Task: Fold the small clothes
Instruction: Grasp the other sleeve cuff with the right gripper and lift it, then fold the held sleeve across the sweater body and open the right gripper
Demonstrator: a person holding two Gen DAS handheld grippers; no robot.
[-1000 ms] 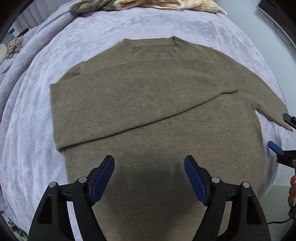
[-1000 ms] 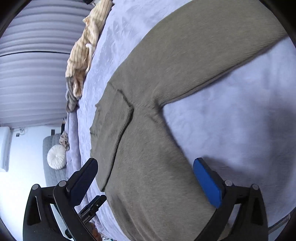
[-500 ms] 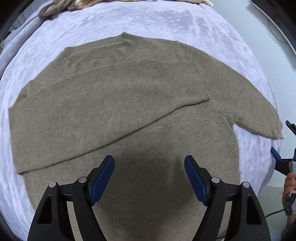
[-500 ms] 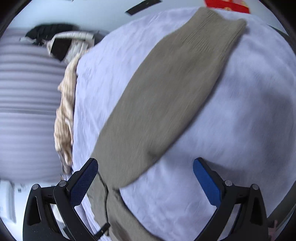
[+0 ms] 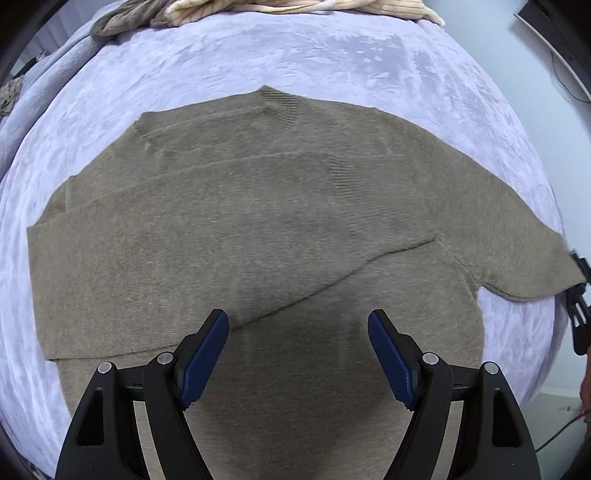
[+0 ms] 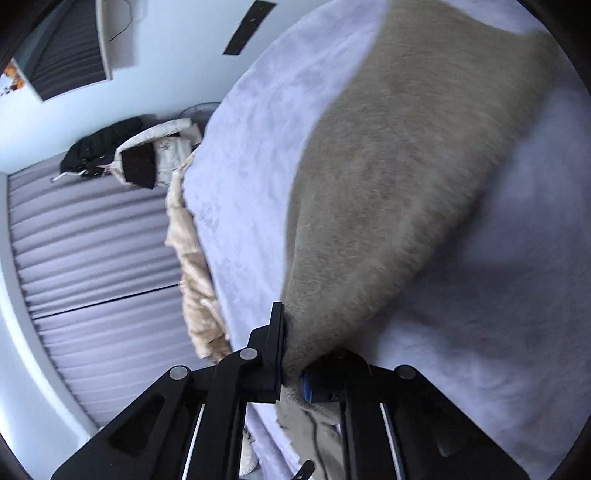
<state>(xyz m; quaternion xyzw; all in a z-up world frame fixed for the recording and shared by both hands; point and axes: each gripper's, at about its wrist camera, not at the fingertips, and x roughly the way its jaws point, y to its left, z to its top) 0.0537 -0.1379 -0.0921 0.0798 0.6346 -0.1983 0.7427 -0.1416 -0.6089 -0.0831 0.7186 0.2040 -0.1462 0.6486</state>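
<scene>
A brown knit sweater (image 5: 258,229) lies flat on a lilac blanket (image 5: 332,55) that covers the bed. Its ribbed collar points to the far edge, and one sleeve is folded across the chest, its ribbed cuff lying near the middle. The other sleeve (image 5: 517,254) reaches out to the right edge of the bed.

The left gripper (image 5: 297,354) hangs over the lower part of the sweater, pointing steeply down. Its jaws stand wide apart, the blue pads (image 5: 205,354) clear of the knit and nothing between them. Its shadow falls on the cloth just below.

The right gripper (image 6: 293,369) has just been closing, and its jaws now pinch the end of the outstretched sleeve (image 6: 406,184). The knit bunches where the black fingers meet, with only a sliver of blue pad (image 6: 306,386) showing. In the left view this gripper (image 5: 578,280) is a small dark shape at the sleeve's tip, at the frame's edge.

At the far side of the bed lie a cream ribbed garment (image 5: 295,5) and a grey-brown one (image 5: 125,16). In the right view a pleated grey curtain (image 6: 92,258) fills the left side, with a black garment (image 6: 99,147) and a white one (image 6: 166,147) piled beyond the bed. The right view is blurred. No brand, label or writing can be read anywhere.
</scene>
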